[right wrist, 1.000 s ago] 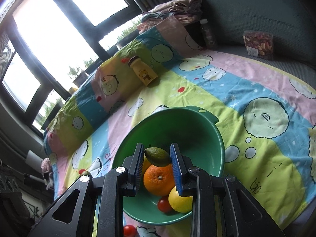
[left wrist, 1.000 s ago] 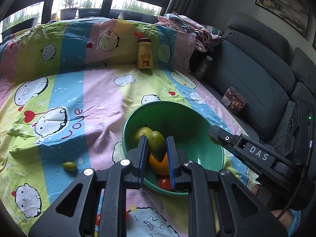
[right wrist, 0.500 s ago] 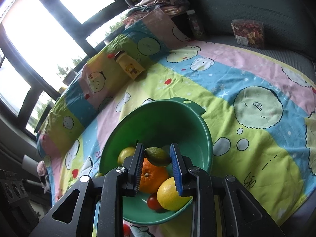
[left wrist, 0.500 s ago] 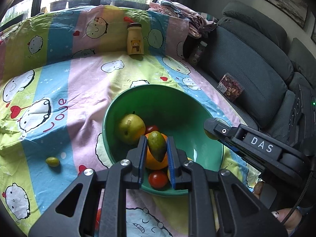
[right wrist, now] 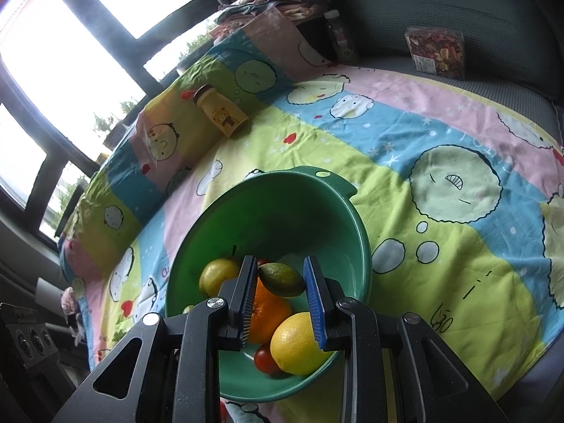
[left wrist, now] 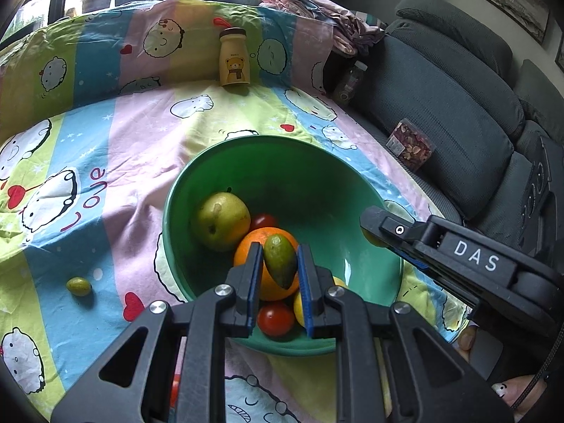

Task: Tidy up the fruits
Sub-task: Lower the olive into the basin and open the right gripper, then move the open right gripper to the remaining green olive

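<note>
Green bowl (left wrist: 282, 176) awaits as left tool (left wrist: 280, 264) and right tool (right wrist: 280, 278) each grip a small green fruit above it, release likely next.

Daylight from blown-out windows (right wrist: 70, 53), sharp focus, fisheye-bent, dark corners

we find the green bowl (left wrist: 282, 162) crowded at its near side by pear (left wrist: 220, 220), orange (left wrist: 252, 250), tomatoes and lemon (right wrist: 294, 343); its far half lies bare. open blanket (left wrist: 116, 162) spreads left, save one small green fruit (left wrist: 79, 286).
</note>
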Available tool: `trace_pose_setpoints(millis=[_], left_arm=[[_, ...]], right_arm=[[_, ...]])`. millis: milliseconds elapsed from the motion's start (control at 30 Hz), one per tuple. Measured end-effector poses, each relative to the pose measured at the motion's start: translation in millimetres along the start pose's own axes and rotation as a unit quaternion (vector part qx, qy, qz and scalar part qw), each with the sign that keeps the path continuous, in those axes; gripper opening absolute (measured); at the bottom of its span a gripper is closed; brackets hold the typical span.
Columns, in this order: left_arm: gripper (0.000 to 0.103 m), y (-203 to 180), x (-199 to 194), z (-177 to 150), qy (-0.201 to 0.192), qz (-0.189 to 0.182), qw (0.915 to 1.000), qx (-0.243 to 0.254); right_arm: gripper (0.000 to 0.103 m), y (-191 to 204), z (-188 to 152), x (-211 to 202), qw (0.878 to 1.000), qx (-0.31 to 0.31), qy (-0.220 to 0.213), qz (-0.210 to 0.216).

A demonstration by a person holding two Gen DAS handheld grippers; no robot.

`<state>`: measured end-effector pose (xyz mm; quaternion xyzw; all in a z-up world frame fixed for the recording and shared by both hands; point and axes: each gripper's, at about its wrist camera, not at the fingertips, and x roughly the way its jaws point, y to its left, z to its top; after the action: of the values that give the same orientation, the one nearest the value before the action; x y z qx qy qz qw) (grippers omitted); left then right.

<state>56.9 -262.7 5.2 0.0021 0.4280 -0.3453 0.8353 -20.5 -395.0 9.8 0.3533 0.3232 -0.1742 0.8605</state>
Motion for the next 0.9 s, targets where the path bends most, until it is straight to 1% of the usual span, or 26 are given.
trace_pose_setpoints(millis=[400, 467, 533, 567, 633, 700, 833, 900], left_arm=[[0.019, -1.7, -4.4, -0.9, -0.008, -0.001, 1.0, 0.002], [0.022, -1.3, -9.3, -0.3, -0.015, 0.0, 0.9999, 0.002], [0.031, -0.6, -15.7, -0.4, -0.021, 0.0, 0.9998, 0.001], [0.033, -0.3, -19.3, -0.4, -0.023, -0.001, 0.9997, 0.001], [0.041, 2.6, -28.4, -0.3, -0.031, -0.001, 0.9995, 0.0], [0.045, 7.6, -39.8, -1.8, -0.04, 0.003, 0.9992, -0.004], [0.053, 24.0, -66.3, -7.1, -0.054, 0.023, 0.9982, -0.015], [0.058, 36.3, -80.5, -12.6, -0.06, 0.039, 0.9971, -0.025]], right_arm=[[0.029, 6.0, -0.8, -0.9, 1.0, -0.014, -0.003, 0.005], [0.03, 8.1, -1.4, -0.8, 1.0, -0.016, -0.002, 0.005], [0.033, 10.4, -1.9, -0.7, 1.0, -0.019, -0.001, 0.006], [0.036, 11.4, -2.2, -0.8, 1.0, -0.021, 0.0, 0.007], [0.049, 13.7, -3.2, -1.9, 1.0, -0.024, -0.002, 0.01], [0.054, 17.1, -4.5, -4.5, 0.999, -0.027, -0.006, 0.016], [0.059, 27.4, -7.7, -10.6, 0.999, -0.041, -0.011, 0.03], [0.059, 34.7, -10.2, -12.3, 0.998, -0.05, -0.009, 0.041]])
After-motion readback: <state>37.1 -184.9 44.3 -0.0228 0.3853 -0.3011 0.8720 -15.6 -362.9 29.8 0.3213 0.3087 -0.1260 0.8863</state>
